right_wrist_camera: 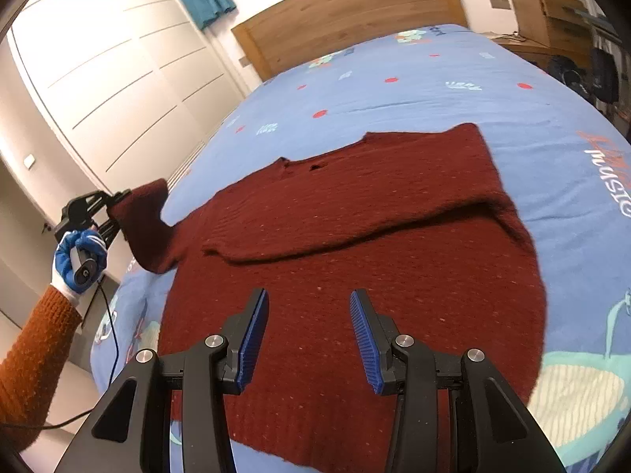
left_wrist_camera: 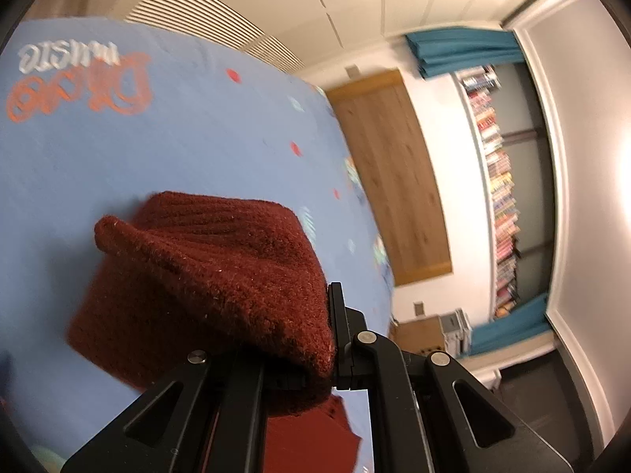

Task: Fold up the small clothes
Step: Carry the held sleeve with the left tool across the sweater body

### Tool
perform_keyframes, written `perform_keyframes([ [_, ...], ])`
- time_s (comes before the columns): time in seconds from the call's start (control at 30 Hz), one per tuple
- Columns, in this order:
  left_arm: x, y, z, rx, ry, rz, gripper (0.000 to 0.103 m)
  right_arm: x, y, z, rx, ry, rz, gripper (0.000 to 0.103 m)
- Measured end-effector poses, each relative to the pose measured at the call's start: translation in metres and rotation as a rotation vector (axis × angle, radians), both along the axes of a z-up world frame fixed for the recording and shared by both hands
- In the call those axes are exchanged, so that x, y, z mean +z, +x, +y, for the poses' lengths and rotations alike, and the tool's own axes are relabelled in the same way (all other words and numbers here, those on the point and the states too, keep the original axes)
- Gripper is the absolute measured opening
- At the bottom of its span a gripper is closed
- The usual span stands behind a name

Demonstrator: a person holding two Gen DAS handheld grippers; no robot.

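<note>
A dark red knitted sweater (right_wrist_camera: 374,236) lies flat on the blue printed bed cover (right_wrist_camera: 434,90). One of its sleeves is folded across the chest. My right gripper (right_wrist_camera: 309,293) hovers open over the sweater's lower body, with nothing between its blue pads. At the bed's left edge my left gripper (right_wrist_camera: 114,201) is shut on the other sleeve (right_wrist_camera: 146,224) and holds its cuff end up off the cover. In the left wrist view that sleeve (left_wrist_camera: 205,276) drapes over the left gripper (left_wrist_camera: 327,315) and hides one finger.
A gloved hand (right_wrist_camera: 79,260) with an orange knit cuff holds the left gripper, and a black cable hangs from it. A wooden headboard (right_wrist_camera: 347,12) stands at the far end. White wardrobe doors (right_wrist_camera: 98,59) line the left, and cardboard boxes (right_wrist_camera: 552,12) sit at the far right.
</note>
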State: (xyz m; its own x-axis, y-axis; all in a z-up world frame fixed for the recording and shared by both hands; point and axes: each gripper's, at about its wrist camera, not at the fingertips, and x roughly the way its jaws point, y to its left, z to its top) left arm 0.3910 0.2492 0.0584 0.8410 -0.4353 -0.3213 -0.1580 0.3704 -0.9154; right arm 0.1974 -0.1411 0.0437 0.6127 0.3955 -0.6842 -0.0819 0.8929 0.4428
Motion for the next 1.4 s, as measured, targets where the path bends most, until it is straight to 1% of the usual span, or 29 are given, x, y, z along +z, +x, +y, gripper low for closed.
perform_keyframes([
  [0.17,0.011,0.006,-0.044,-0.089,-0.013,-0.03,0.006,-0.002,-0.011,-0.015,-0.028,0.015,0.002,0.045],
  [0.23,0.017,0.008,-0.069,-0.132,-0.013,-0.04,0.006,-0.003,-0.014,-0.021,-0.036,0.018,0.004,0.045],
  [0.33,0.023,0.014,-0.104,-0.206,-0.003,-0.051,0.005,-0.005,-0.018,-0.029,-0.049,0.025,0.005,0.045],
  [0.47,0.024,0.015,-0.145,-0.286,0.009,-0.048,0.006,-0.007,-0.022,-0.038,-0.07,0.033,0.007,0.045],
  [0.57,0.018,0.01,-0.176,-0.349,0.031,-0.037,0.005,-0.011,-0.024,-0.046,-0.084,0.041,0.012,0.045],
  [0.67,0.007,0.007,-0.208,-0.409,0.069,-0.005,0.005,-0.014,-0.026,-0.05,-0.091,0.044,0.02,0.045],
  [0.83,-0.025,0.0,-0.256,-0.512,0.184,0.079,0.005,-0.019,-0.027,-0.055,-0.097,0.047,0.029,0.045],
  [0.9,-0.038,-0.01,-0.271,-0.55,0.224,0.105,0.005,-0.021,-0.027,-0.056,-0.101,0.046,0.033,0.045],
  [1.0,-0.058,-0.024,-0.284,-0.597,0.292,0.146,0.006,-0.024,-0.026,-0.057,-0.106,0.049,0.04,0.045],
  [1.1,-0.069,-0.037,-0.289,-0.625,0.316,0.169,0.006,-0.026,-0.024,-0.057,-0.106,0.05,0.042,0.045],
  [1.17,-0.075,-0.044,-0.283,-0.638,0.303,0.193,0.008,-0.026,-0.024,-0.056,-0.106,0.05,0.042,0.045],
  [1.23,-0.077,-0.05,-0.276,-0.643,0.273,0.192,0.013,-0.027,-0.023,-0.056,-0.103,0.053,0.044,0.045],
  [1.27,-0.072,-0.05,-0.273,-0.64,0.259,0.184,0.016,-0.028,-0.022,-0.056,-0.103,0.054,0.044,0.045],
  [1.33,-0.065,-0.052,-0.258,-0.619,0.26,0.177,0.031,-0.029,-0.021,-0.056,-0.102,0.054,0.046,0.045],
  [1.4,-0.062,-0.047,-0.244,-0.581,0.252,0.185,0.034,-0.031,-0.02,-0.055,-0.102,0.055,0.047,0.045],
])
